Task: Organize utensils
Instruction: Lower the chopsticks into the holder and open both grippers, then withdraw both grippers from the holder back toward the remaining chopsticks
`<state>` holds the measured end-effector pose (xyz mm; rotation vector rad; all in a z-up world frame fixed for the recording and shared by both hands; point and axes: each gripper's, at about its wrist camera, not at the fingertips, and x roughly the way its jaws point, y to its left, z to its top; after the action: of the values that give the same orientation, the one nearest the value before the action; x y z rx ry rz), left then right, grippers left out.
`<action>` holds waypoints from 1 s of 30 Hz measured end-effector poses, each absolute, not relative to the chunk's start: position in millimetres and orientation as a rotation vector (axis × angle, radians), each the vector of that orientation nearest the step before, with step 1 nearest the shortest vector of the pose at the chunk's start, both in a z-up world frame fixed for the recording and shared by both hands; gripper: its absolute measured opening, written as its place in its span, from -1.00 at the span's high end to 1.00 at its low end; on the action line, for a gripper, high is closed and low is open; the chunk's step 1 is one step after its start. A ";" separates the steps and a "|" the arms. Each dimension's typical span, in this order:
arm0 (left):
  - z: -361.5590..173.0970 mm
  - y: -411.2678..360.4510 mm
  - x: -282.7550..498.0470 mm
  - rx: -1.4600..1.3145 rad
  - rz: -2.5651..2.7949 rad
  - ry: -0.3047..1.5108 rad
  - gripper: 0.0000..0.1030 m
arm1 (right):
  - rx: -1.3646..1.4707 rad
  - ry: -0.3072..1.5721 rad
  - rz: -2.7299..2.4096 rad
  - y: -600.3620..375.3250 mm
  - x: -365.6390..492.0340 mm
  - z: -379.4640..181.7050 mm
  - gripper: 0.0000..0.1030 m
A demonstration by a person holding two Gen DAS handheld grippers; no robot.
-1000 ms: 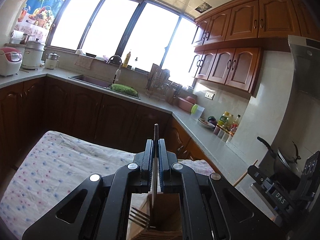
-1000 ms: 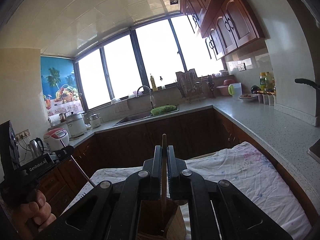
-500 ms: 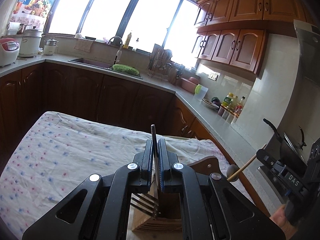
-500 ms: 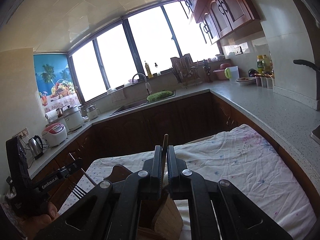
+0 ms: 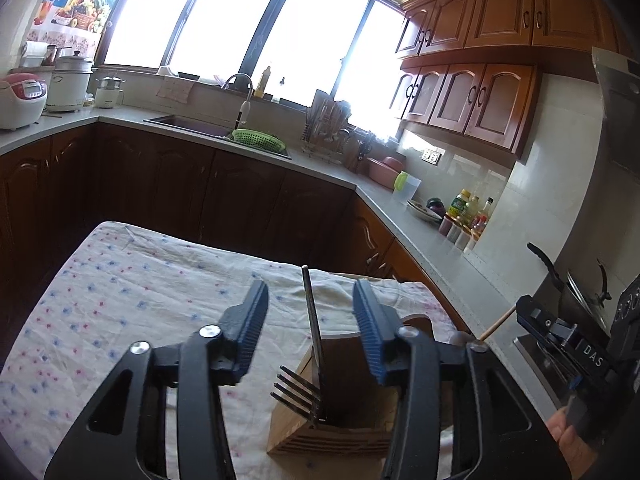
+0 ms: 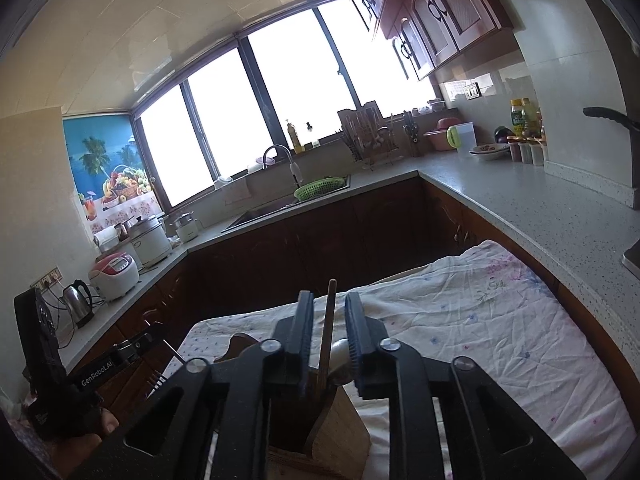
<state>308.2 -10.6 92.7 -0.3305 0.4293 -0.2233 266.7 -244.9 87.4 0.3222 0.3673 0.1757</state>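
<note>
A wooden utensil holder (image 5: pixel 344 416) stands on the cloth-covered table. In the left wrist view a metal utensil handle (image 5: pixel 312 320) rises from it, with a fork (image 5: pixel 296 394) beside it, tines up. My left gripper (image 5: pixel 310 308) is open, its jaws wide apart on either side of the handle without touching it. In the right wrist view a wooden utensil handle (image 6: pixel 326 332) stands in the holder (image 6: pixel 332 428). My right gripper (image 6: pixel 329 312) is open a little around it, with gaps on both sides. A pale rounded spoon bowl (image 6: pixel 340 354) shows behind the handle.
The floral tablecloth (image 5: pixel 120 300) covers the table (image 6: pixel 480 320). Dark cabinets and a grey counter (image 6: pixel 540 208) wrap around behind, with a sink (image 5: pixel 188 122), a green basket (image 5: pixel 258 138), a dish rack and bottles. The other gripper shows at each view's edge (image 5: pixel 580 344).
Both grippers have opened and let go of their utensils, which now stand in the holder. The left jaws opened wide, the right only slightly. Both cameras tilted down towards the table.
</note>
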 end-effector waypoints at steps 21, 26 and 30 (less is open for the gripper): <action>93.2 35.9 158.4 -0.305 -0.120 0.336 -0.88 | 0.305 0.328 0.264 -242.3 141.0 83.1 -1.00; 76.5 38.4 130.2 -0.318 -0.125 0.378 -0.88 | 0.318 0.353 0.259 -245.1 110.7 69.6 -1.00; 61.5 37.4 109.2 -0.311 -0.127 0.416 -0.88 | 0.301 0.367 0.243 -244.7 90.4 60.7 -1.00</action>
<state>109.2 37.4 61.5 -0.3110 0.4157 -0.1267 90.4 -244.7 60.7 0.3006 0.3673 0.2429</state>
